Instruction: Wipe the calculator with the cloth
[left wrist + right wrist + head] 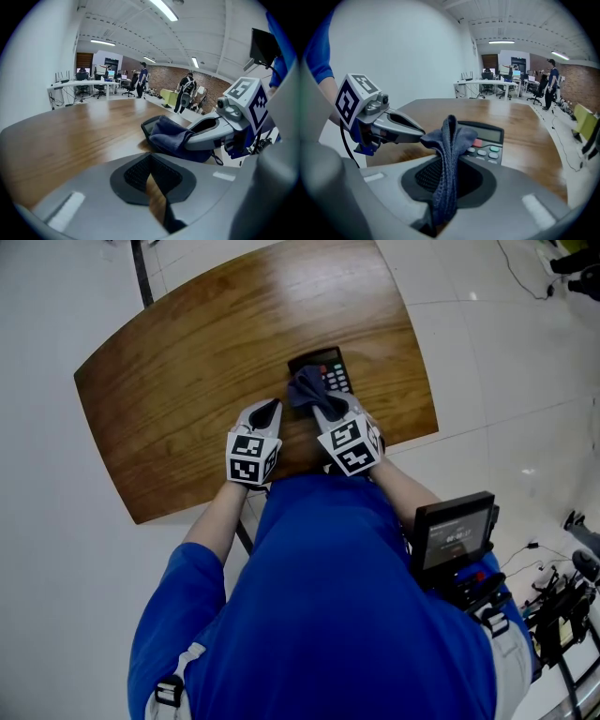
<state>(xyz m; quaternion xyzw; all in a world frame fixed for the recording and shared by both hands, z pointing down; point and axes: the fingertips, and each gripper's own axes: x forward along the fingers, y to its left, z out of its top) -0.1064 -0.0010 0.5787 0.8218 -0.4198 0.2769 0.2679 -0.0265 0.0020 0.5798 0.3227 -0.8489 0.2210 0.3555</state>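
nearest the camera in the head view, the person's blue shirt [319, 615] fills the lower frame, with a small black screen unit [457, 532] at its 3 o'clock side. just past the shirt, both grippers reach over the near edge of the wooden table [187, 390]. the left gripper [268, 410] points toward 12 o'clock with its jaws pressed together; its own view shows only a thin sliver of table wood between the pads and nothing held. close beside it at 3 o'clock, the right gripper [322, 401] is clamped on the dark blue cloth [304, 388]. in the right gripper view the fabric rises out of the pinched jaws as a folded ridge and flops forward onto the calculator. the left gripper's tip sits just beside that fold at the cloth's 9 o'clock; whether it touches cannot be told. the calculator [330, 368] lies flat on the table at 12 o'clock of the right gripper. it is black-bodied and its near left part is under the cloth. its display strip and coloured keys, one red and one green among them, show at the cloth's 3 o'clock in that view. beyond it the table top stretches away toward 11 o'clock, and pale floor [487, 352] surrounds the table. far off in the gripper views stand office desks [487, 84], several people [185, 91] and a brick wall [213, 86].
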